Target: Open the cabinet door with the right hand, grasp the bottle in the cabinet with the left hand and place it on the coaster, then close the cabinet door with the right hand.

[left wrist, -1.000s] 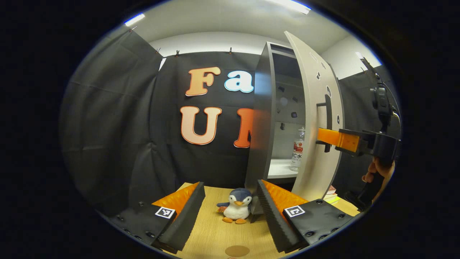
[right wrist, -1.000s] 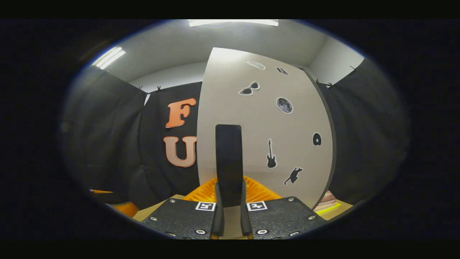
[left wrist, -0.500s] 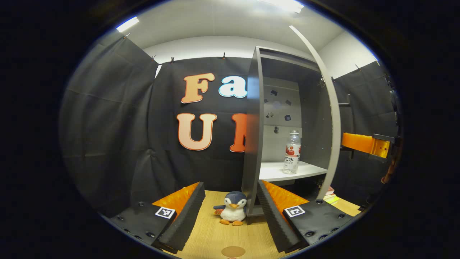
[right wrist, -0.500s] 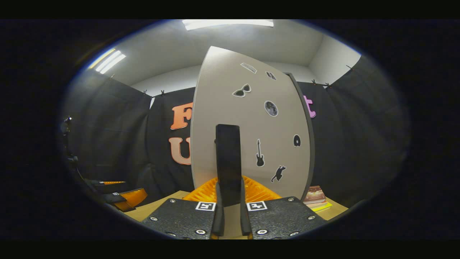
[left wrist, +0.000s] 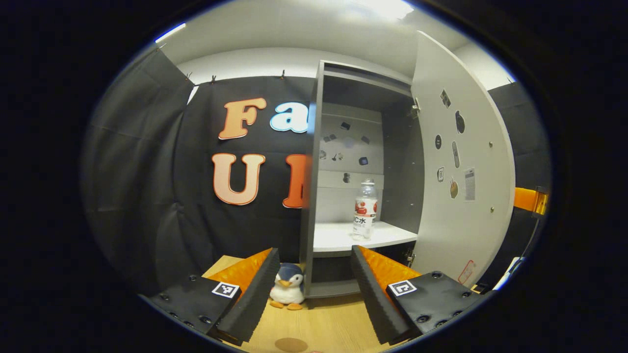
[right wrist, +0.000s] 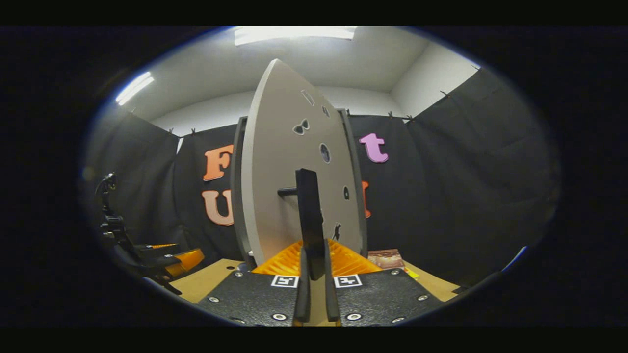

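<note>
Right gripper (right wrist: 314, 274) is clamping the door handle (right wrist: 309, 220); left gripper (left wrist: 311, 289), fingers wide and empty, is facing the bottle (left wrist: 365, 210) at one o'clock.

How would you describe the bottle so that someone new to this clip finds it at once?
Start at the tall grey cabinet against the black cloth wall, with its door swung open to the right. On its white shelf stands the bottle, upright, towards the right side. It is clear plastic with a red and white label, and it is the one free-standing thing on that shelf.
</note>
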A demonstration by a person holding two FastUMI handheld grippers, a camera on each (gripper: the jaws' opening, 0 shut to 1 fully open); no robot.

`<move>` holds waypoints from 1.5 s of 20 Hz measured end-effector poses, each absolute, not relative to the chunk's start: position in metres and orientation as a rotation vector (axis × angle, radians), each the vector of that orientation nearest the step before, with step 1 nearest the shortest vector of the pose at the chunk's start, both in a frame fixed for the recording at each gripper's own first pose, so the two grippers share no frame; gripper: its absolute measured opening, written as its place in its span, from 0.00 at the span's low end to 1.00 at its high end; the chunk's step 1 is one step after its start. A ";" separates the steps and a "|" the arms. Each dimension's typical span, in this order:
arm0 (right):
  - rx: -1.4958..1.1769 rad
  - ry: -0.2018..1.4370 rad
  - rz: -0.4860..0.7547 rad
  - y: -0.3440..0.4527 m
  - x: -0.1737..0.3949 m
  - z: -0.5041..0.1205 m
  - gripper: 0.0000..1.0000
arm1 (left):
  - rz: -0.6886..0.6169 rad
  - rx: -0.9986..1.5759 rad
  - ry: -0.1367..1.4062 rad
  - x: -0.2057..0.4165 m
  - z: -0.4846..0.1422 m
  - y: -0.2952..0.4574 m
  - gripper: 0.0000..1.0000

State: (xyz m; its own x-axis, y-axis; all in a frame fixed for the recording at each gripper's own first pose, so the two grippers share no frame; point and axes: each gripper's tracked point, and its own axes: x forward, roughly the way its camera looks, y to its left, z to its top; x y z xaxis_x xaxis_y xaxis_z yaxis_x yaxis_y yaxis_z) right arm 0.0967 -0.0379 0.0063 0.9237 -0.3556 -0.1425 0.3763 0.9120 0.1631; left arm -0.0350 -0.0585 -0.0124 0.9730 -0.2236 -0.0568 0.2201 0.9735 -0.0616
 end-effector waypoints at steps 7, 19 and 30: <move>0.079 0.122 -0.442 -0.077 0.080 0.005 0.08 | -0.299 -0.058 0.079 -0.038 -0.011 -0.103 0.95; 0.100 0.130 -0.440 -0.095 0.064 0.003 0.27 | -0.276 -0.055 0.107 -0.050 -0.019 -0.114 0.95; -0.019 0.098 -0.521 -0.111 0.038 0.022 0.83 | -0.268 -0.045 0.078 -0.054 -0.010 -0.128 0.95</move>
State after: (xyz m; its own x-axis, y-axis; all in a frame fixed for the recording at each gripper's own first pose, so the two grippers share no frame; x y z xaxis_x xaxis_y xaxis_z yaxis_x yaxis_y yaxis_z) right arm 0.0384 -0.1106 0.0217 0.8628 -0.4977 -0.0889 0.4959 0.8673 -0.0430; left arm -0.0538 -0.1278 -0.0096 0.9613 -0.2660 -0.0711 0.2626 0.9634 -0.0544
